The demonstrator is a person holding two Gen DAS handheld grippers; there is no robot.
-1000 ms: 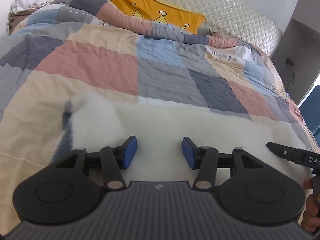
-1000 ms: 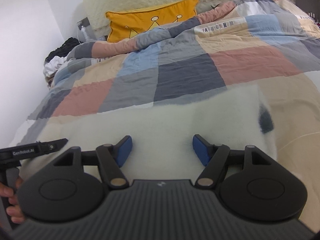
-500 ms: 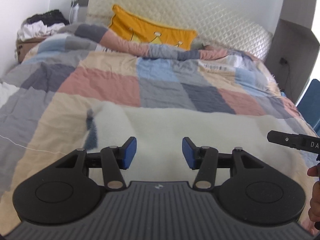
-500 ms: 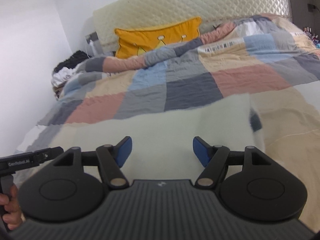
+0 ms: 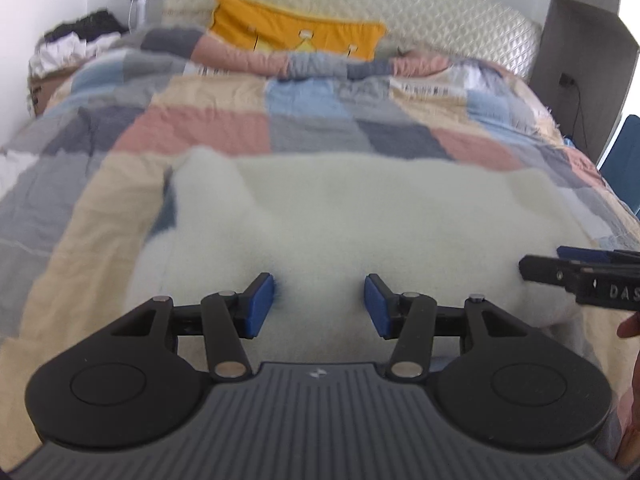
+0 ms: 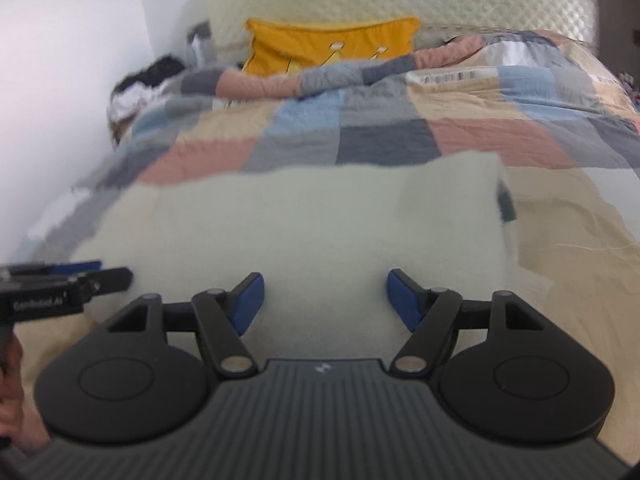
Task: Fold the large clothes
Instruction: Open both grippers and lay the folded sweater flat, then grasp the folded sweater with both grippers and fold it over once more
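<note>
Covering bed [image 5: 100,216], checked quilt [image 5: 320,120] (yellow cushion [image 5: 292,32] behind)

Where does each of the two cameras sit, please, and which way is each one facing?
Left wrist: on the left gripper, angled down over the white fleece garment toward the headboard; the right gripper and some fingers show at right.
Right wrist: on the right gripper, its jaws just opened wider with nothing between them, facing the same way; the left gripper and a hand show at left.
Shared: garment, patchwork quilt, yellow pillow.
</note>
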